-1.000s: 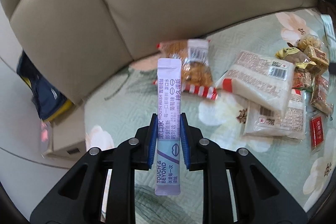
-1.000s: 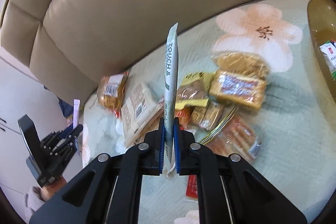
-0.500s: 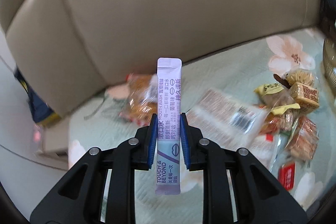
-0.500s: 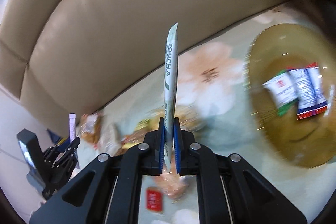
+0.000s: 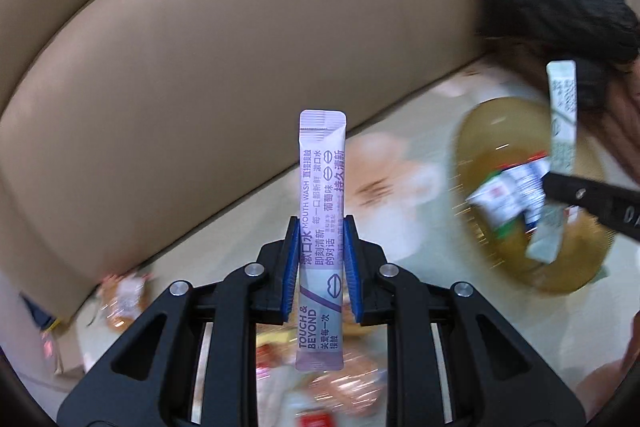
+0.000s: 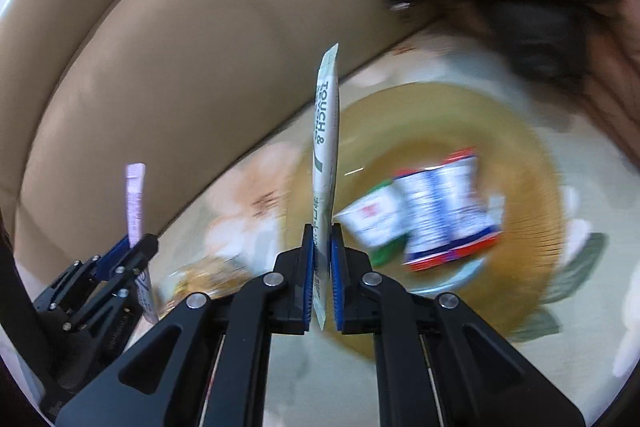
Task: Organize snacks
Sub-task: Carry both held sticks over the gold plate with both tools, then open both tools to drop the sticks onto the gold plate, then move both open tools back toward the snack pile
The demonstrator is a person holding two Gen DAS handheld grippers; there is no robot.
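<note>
A floral cushion cover (image 6: 248, 215) carries a golden bowl (image 6: 532, 195) and snack packets (image 5: 120, 299).

The purple sachet (image 5: 321, 227) reads "MOUTH WASH" along its side, "TOUCH & BEYOND" near its lower end, and several lines of Chinese, among them 漱口水, 即刻清新 and 葡萄味. The green sachet (image 6: 326, 155), seen nearly edge-on, shows "TOUCH &" running down its face. Print on the packets (image 6: 432, 215) in the bowl (image 6: 520, 155) is too blurred to read.
</note>
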